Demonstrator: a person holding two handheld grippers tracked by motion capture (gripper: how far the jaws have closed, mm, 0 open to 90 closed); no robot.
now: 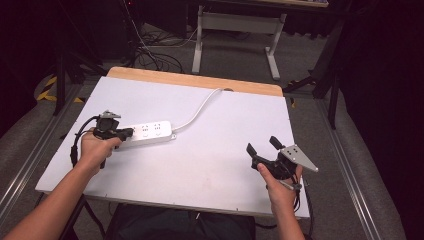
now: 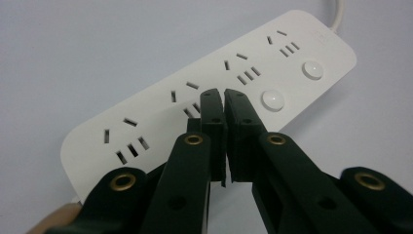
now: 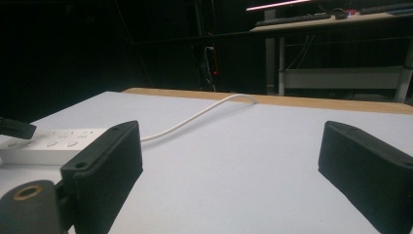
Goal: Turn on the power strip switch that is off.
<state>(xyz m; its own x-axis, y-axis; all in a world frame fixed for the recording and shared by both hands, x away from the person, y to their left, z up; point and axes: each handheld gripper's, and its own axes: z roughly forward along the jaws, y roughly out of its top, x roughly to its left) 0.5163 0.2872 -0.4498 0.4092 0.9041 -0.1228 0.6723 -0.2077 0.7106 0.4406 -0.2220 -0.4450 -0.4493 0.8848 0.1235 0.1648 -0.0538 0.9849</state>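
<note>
The white power strip (image 1: 148, 132) lies flat on the bench (image 1: 210, 165), left of its middle, its white cord (image 1: 197, 112) curving away toward the wooden far edge. From above, the left gripper (image 1: 127, 132) sits at the strip's near-left end. The left gripper view adds detail: smooth glossy plastic, rounded corners, rows of slotted sockets and two round buttons (image 2: 272, 99), with the matte black jaws clenched together over the strip, nothing between them. The right gripper (image 1: 263, 145) hovers well right of the strip; its own view shows blocky rubbery jaws released wide.
</note>
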